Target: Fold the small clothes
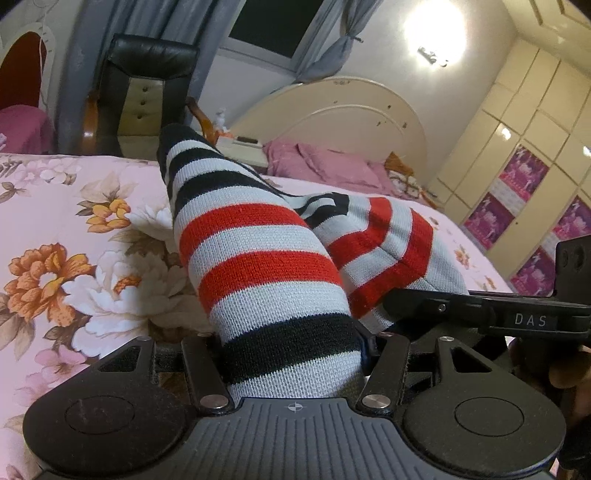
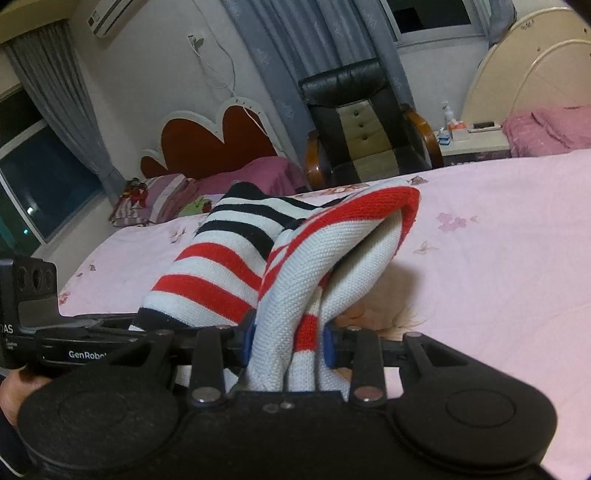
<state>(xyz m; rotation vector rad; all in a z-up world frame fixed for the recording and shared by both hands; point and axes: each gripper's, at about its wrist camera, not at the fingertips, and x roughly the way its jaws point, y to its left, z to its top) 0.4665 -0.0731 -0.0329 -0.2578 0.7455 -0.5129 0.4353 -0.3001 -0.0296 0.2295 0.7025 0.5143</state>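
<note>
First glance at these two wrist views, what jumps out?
The striped knit garment, in red, white and black bands, fills the centre of both views, bunched up off the bed and clamped in both grippers. The left gripper holds a black-and-white banded part, and the right gripper pinches folded white-and-red layers. Beneath lies the pink floral bedspread, and a black armchair stands beyond the bed's far edge.

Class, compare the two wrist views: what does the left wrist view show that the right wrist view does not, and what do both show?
Left wrist view only: cupboards with purple posters and a lit wall lamp.
Right wrist view only: an air conditioner and a red headboard.
Both: the striped garment clamped in each hand-held gripper, the pink bed cover and the black chair.
</note>
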